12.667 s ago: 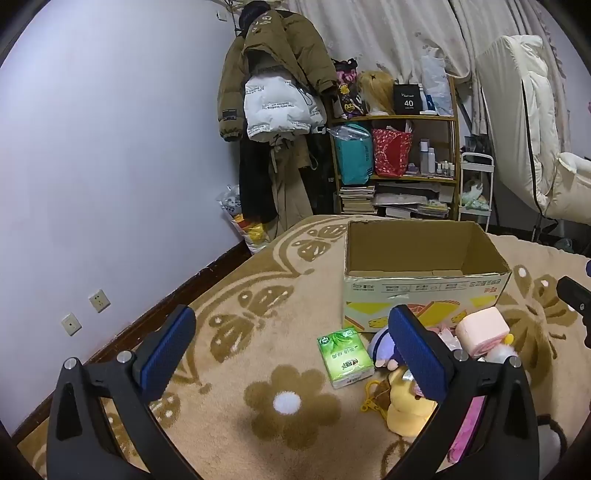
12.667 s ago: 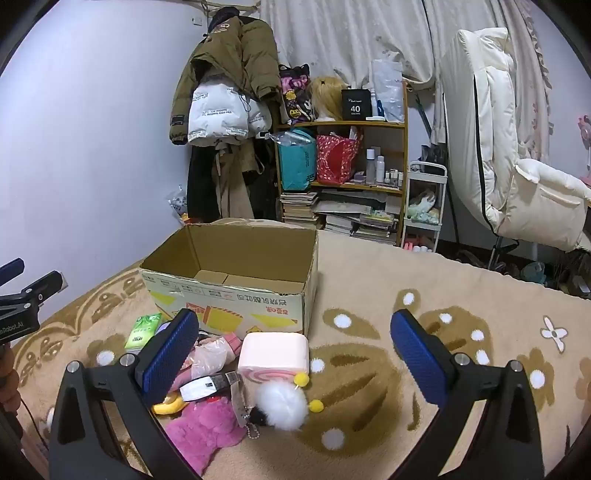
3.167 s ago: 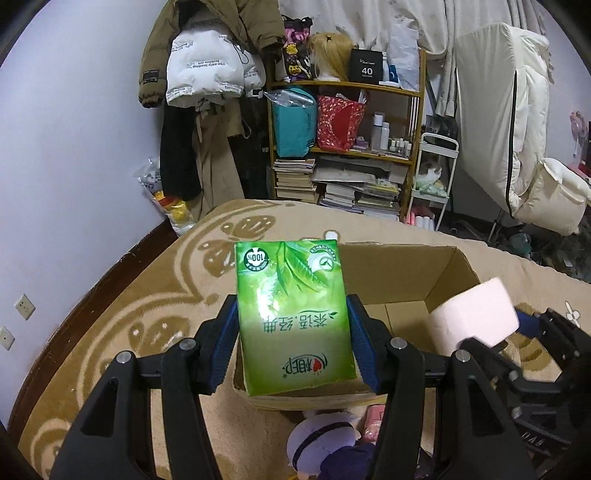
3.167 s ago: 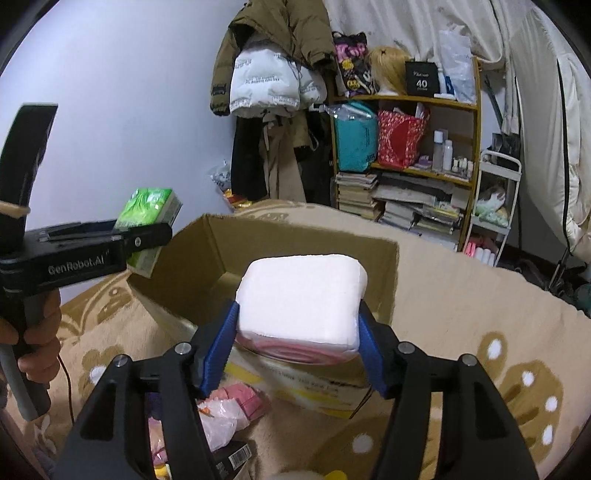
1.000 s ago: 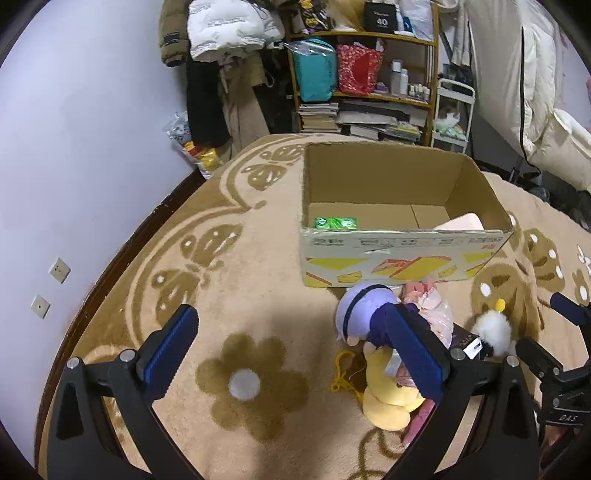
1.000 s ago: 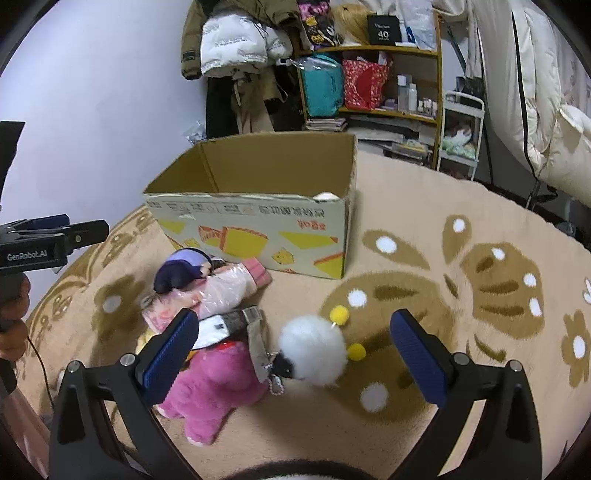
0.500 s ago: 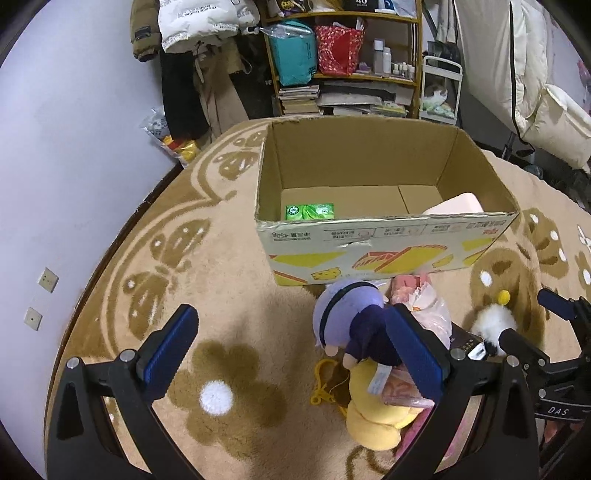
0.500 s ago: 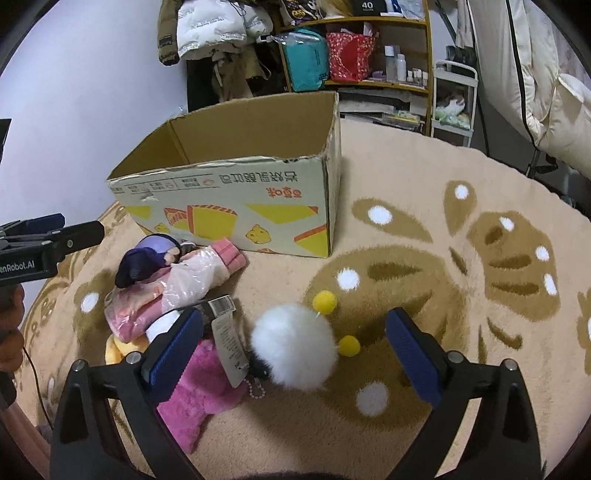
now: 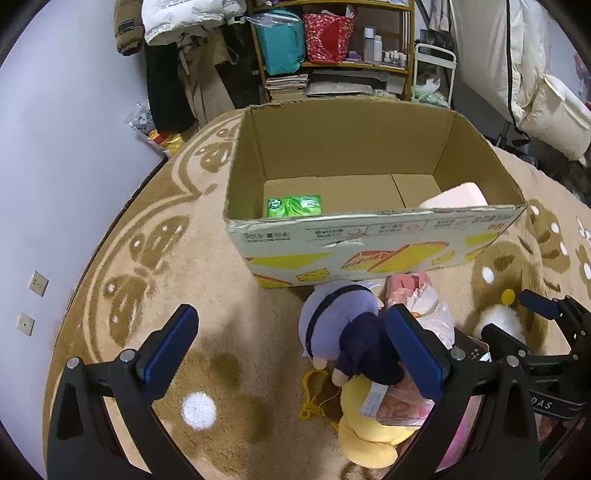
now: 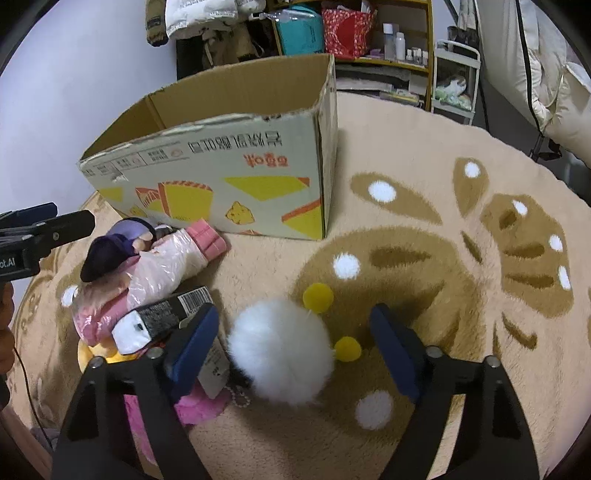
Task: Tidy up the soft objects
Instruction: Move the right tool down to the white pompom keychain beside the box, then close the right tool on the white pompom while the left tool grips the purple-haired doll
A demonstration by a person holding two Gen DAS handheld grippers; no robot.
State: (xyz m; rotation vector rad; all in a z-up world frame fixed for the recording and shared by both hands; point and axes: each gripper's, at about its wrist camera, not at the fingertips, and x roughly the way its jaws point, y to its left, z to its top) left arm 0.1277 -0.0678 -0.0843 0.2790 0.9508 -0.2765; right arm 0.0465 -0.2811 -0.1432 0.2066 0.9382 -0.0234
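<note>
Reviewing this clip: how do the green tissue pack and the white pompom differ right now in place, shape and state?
The green tissue pack lies flat inside the cardboard box, at its left end; the white pompom sits outside on the rug. The pack is flat, rectangular and glossy; the pompom is round and fluffy, with yellow balls beside it. The pack is away from both tools, while the pompom lies between the open fingers of the right hand-held gripper. Neither is gripped.

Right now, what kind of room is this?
Probably a bedroom or living room at home: coats hang on the wall, a shelf holds bags and books, and a patterned rug covers the floor.
</note>
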